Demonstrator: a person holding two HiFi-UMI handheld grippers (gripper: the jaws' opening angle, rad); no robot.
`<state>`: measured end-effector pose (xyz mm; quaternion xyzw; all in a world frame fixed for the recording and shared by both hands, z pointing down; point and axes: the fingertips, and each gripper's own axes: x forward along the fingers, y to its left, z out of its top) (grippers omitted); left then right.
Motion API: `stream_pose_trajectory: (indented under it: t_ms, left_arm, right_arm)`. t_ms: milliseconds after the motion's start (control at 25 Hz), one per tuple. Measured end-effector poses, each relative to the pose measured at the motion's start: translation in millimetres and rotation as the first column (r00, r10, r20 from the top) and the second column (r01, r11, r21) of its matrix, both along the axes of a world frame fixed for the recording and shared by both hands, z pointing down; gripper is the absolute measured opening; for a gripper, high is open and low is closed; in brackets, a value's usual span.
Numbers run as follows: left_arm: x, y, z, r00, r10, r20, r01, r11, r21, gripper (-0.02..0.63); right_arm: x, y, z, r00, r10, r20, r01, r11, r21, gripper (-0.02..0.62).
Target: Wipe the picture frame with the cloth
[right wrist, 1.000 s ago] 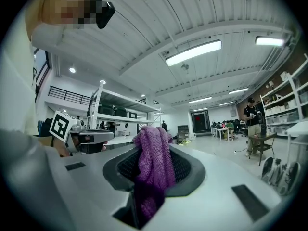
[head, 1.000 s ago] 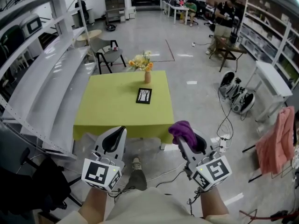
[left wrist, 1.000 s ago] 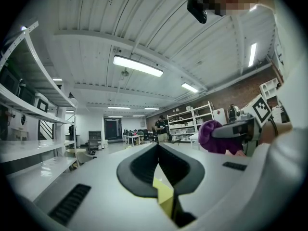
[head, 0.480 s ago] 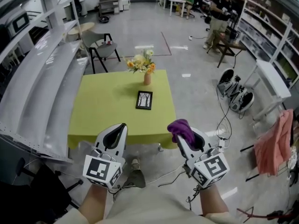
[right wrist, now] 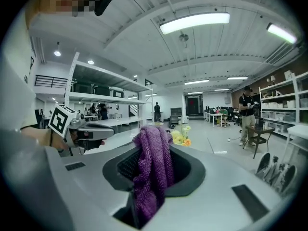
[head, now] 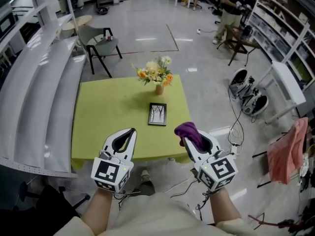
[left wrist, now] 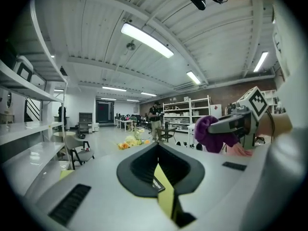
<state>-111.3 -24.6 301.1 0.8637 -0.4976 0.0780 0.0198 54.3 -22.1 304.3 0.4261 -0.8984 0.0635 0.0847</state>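
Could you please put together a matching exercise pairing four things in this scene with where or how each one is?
Things:
1. purple cloth
2. picture frame
3. vase of flowers
4. left gripper

States:
A. lying flat on the green table
B. shut, holding nothing
C. clamped in the right gripper
D. standing upright near the table's far edge

Pairs: 1-C, 2-A, 3-D, 4-B

On the desk (head: 98,117), the picture frame (head: 157,114) lies right of centre, just before the flower vase (head: 158,77). A chair (head: 101,45) stands behind, shelving (head: 39,97) left. Nearest: left gripper (head: 126,134), right gripper (head: 193,138) with cloth (head: 188,130) between its fingers.
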Motion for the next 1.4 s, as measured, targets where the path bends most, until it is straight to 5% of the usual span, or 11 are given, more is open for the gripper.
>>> stream_pose_trajectory:
  t_ms: [520,1040,1400]
  left_arm:
    - [-23.2,-118.0,79.8,0.994,0.109,0.018,-0.104,0.981,-0.162,0.008]
    - [4.6,-194.2,184.1,0.995,0.099,0.027,-0.084,0.934,-0.348,0.008]
    - [18.6,-227.9,276.7,0.996,0.063,0.064,-0.025,0.88,-0.474,0.008]
  right_arm:
    - [-53.4,-136.9,75.7,0.993,0.044,-0.105,-0.059,0.989,-0.138,0.109]
    - [-76.2,-237.6,186.9,0.963,-0.138,-0.232,0.061,0.948,-0.313,0.112]
    - [-95.1,-280.7,268.9,0.907,-0.273,-0.321,0.145,0.917,-0.37,0.114]
